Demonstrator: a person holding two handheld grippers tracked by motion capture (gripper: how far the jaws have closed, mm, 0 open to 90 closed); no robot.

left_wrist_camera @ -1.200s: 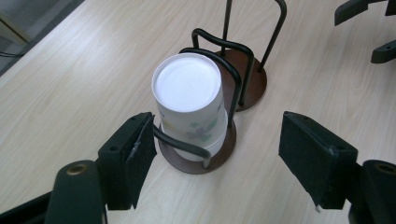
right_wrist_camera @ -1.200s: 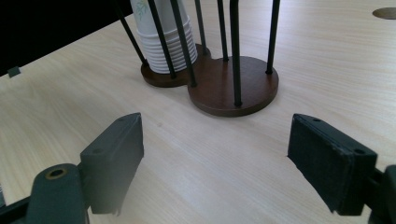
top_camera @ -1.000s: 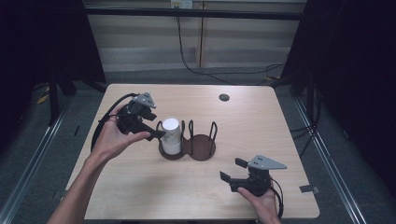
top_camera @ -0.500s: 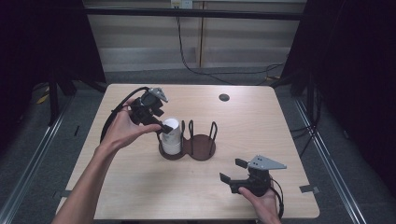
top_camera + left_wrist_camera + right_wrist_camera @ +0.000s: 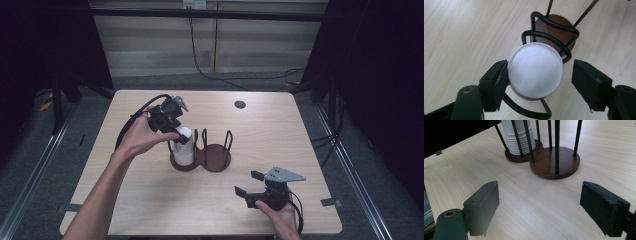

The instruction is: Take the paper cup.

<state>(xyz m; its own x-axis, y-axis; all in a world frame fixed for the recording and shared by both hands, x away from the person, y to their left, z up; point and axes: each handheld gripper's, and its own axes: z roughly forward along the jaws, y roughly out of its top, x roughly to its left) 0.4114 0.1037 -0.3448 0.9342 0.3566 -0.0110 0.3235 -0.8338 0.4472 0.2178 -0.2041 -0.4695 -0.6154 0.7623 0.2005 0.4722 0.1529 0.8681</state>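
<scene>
Table: a pale wooden table (image 5: 150, 200) with a small dark round disc (image 5: 239, 104) near its far edge
Cup holder: a two-bay holder (image 5: 215, 157) with dark brown round bases and black wire uprights stood near the middle of the table; the right bay was bare
Cups: a stack of white paper cups (image 5: 183, 145) stood bottom-up in the left bay, ribbed rims visible low on the stack in the right gripper view (image 5: 520, 142); from above, the flat white cup bottom (image 5: 535, 68) sat within the wire loops
Left gripper: the left gripper (image 5: 172, 125) was held above the top of the stack by the left hand (image 5: 140, 137), pointing down; its jaws were spread, one on each side of the top cup, the jaw at the left of its own view touching or nearly touching the cup's edge, the other clearly apart from it
Right gripper: the right gripper (image 5: 250, 185) rested low over the near right part of the table, well apart from the holder, held by the right hand (image 5: 280, 212); its jaws stood wide apart with bare tabletop between them, aimed towards the holder
Cable: a black cable (image 5: 132, 122) looped from the left gripper over the left forearm
</scene>
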